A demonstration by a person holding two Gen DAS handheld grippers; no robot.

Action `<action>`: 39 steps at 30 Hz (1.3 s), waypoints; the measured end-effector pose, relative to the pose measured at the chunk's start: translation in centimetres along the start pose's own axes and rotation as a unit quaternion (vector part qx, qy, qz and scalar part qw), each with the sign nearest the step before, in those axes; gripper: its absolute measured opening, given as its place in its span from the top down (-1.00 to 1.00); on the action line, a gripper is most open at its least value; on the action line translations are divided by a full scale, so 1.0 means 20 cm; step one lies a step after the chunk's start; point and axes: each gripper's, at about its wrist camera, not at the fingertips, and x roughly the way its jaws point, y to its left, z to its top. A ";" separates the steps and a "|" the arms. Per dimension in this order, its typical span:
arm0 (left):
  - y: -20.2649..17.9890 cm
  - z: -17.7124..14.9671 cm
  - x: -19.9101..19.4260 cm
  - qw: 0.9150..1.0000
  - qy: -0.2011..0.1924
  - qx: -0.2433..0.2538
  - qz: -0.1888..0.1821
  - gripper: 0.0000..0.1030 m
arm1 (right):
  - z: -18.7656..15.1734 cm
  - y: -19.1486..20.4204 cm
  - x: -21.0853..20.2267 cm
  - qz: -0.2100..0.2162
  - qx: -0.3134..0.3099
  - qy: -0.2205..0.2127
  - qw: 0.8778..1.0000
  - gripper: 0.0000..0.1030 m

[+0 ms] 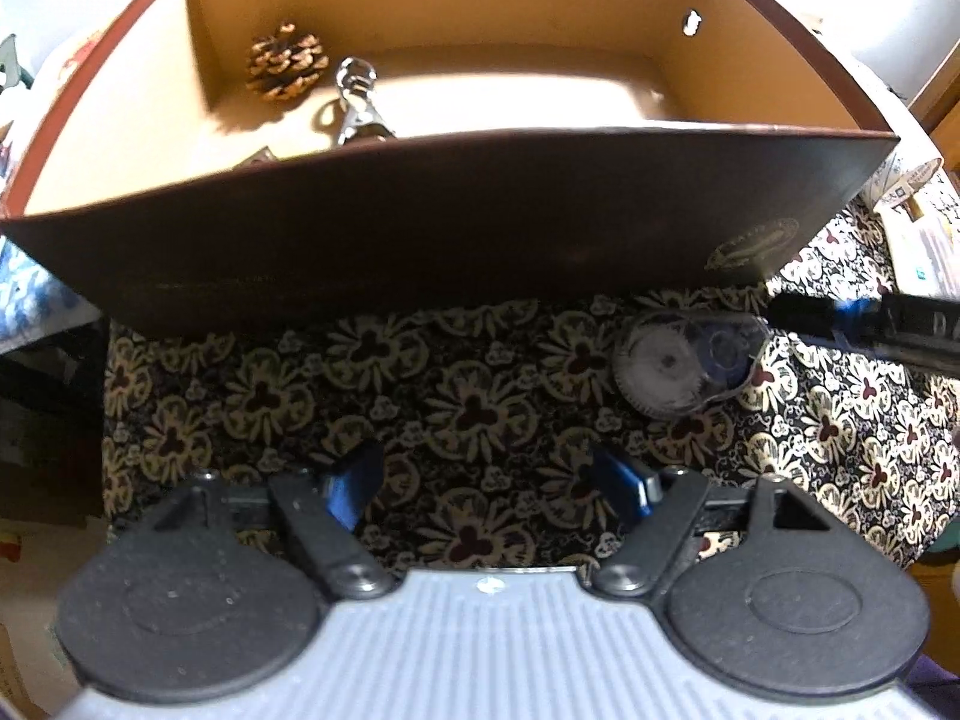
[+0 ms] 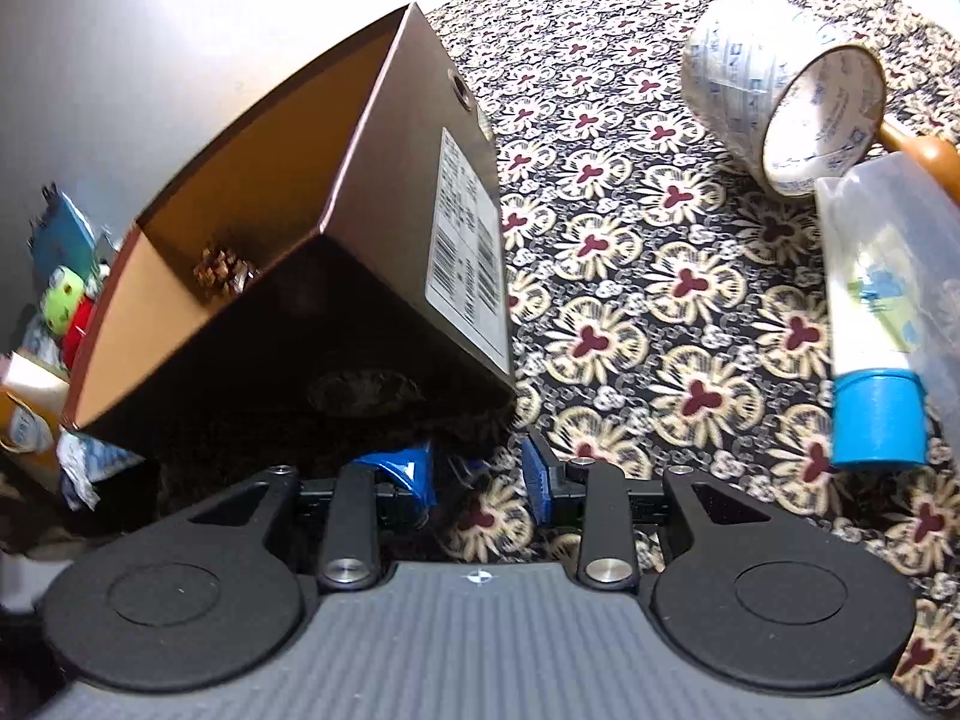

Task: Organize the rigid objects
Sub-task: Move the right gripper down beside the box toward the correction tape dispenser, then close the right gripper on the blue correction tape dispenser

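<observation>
On the flowered cloth ahead of you sits the brown box, a pine cone and a metal clip inside. Your left gripper hangs empty with jaws apart; your right gripper holds the clear tape dispenser beside the box.

The brown box walls off the front (patterned cloth before it lies bare).

Floral tablecloth, pale wall, sunlit.
</observation>
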 end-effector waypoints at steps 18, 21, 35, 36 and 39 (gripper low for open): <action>0.01 -0.02 0.00 0.999 0.005 0.012 -0.043 -0.51 | -0.09 0.10 0.08 0.097 0.012 0.127 0.987 0.69; 0.03 -0.03 -0.01 0.999 0.003 0.012 -0.045 -0.52 | -0.09 0.11 0.04 0.100 0.005 0.113 0.989 0.70; 0.05 -0.07 -0.10 0.996 -0.030 0.011 -0.083 -0.60 | -0.09 0.18 0.14 0.106 0.009 0.099 0.989 0.69; 0.06 -0.07 -0.10 0.995 -0.033 0.009 -0.092 -0.62 | -0.09 0.19 0.15 0.113 0.010 0.107 0.988 0.69; 0.07 -0.08 -0.09 0.993 -0.036 0.000 -0.111 -0.64 | -0.10 0.20 0.16 0.133 0.012 0.122 0.983 0.69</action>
